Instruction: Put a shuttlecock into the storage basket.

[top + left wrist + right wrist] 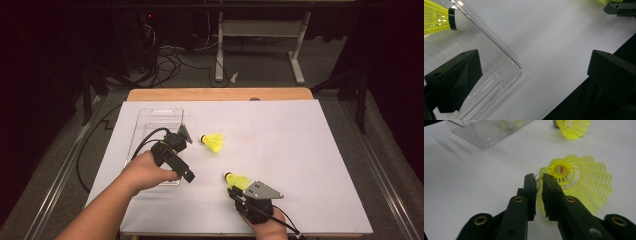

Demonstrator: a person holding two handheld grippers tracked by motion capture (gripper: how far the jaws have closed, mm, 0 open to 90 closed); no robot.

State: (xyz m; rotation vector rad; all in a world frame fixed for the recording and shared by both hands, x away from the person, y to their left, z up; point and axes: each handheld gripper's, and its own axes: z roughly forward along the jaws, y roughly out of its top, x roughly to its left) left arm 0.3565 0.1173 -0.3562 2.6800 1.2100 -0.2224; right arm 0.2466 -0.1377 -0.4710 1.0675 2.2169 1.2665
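Our right gripper (539,185) pinches the skirt of the near yellow shuttlecock (576,180) on the white table (300,150). Our left gripper (531,72) gapes wide, empty, over the clear tray (506,57); another shuttlecock (213,141) lies mid-table.

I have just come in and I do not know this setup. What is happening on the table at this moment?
A person works with two hand-held grippers on a white table. The right gripper is shut on the mesh skirt of a yellow shuttlecock. The left gripper is open above the corner of a clear plastic tray. A second shuttlecock lies loose on the table beside the tray.
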